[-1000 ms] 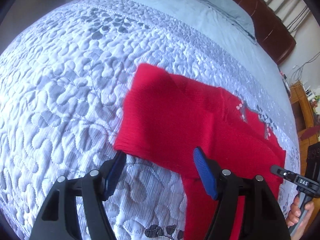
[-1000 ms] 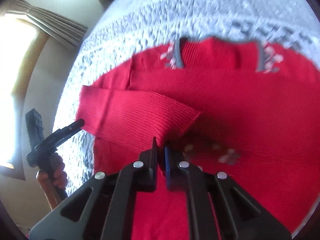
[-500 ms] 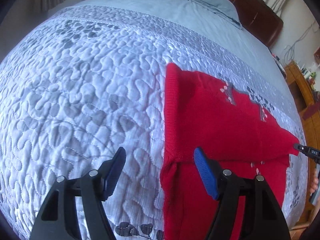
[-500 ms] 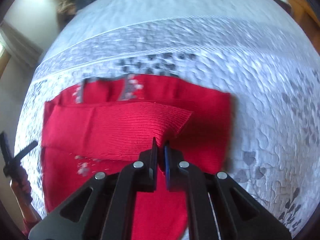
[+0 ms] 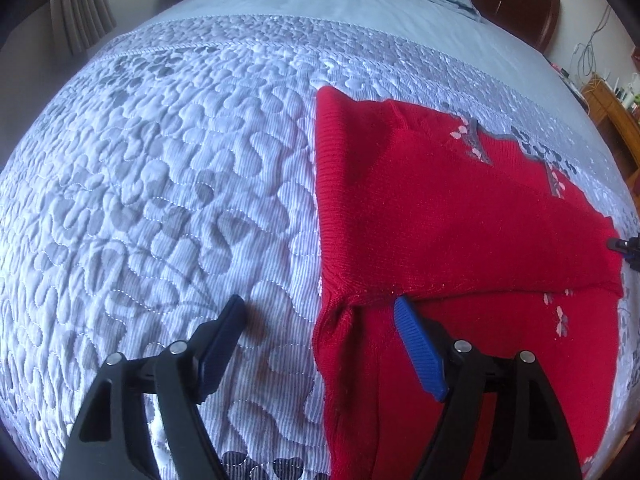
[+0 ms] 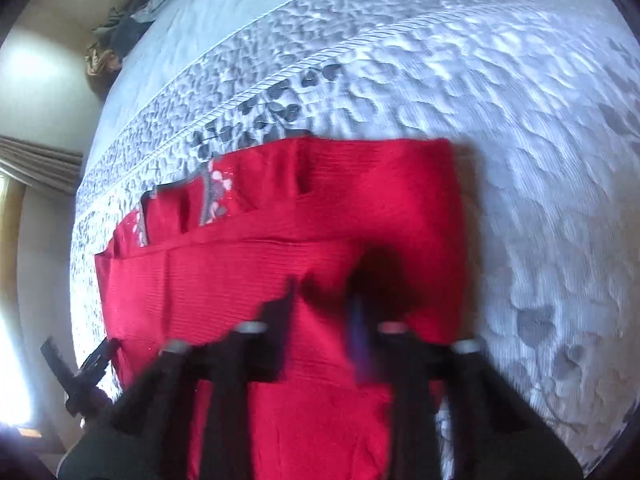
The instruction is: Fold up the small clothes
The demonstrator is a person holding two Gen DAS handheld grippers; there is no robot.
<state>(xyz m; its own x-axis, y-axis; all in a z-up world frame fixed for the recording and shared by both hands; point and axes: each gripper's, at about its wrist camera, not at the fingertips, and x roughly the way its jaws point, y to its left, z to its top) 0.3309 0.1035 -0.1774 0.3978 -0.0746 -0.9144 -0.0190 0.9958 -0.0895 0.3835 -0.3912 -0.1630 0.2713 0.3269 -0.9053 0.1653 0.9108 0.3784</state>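
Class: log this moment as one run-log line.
left gripper: open, empty | right gripper: open, blurred | red sweater: sleeve folded across | on quilt

No readable text, label, brand or number anywhere; right wrist view too blurred.

Blurred right gripper, jaws apart, over red sweater w/ sleeve folded across on quilted bedspread; left gripper at sweater's left edge
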